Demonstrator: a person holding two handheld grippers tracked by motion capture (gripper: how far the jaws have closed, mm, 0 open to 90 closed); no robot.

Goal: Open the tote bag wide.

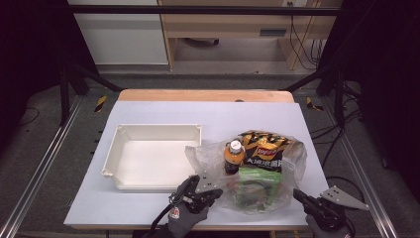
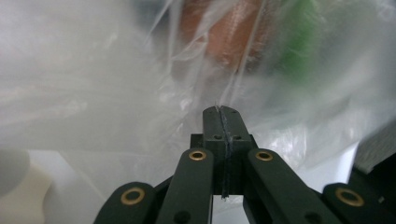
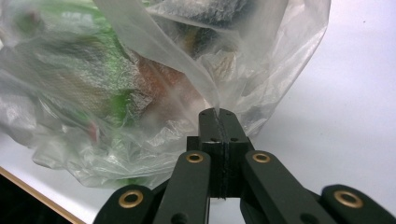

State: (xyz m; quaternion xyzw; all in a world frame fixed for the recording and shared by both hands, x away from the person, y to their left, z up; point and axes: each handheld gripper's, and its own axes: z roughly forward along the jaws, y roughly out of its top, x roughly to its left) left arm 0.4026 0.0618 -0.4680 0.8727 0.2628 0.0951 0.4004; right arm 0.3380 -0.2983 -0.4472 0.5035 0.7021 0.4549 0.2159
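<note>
Item: clear plastic bag (image 1: pixel 257 168), near-right on table (image 1: pixel 148 208), right of white tray (image 1: pixel 148 156); holds bottle (image 1: pixel 234 154), chip packet (image 1: pixel 262 146), green pack (image 1: pixel 255 186).
Left gripper (image 2: pixel 222 112): jaws clamped on bag film.
Right gripper (image 3: pixel 218 114): jaws clamped on bag film.
Risks: thin film tears or slips; bottle tips, contents spill.
</note>
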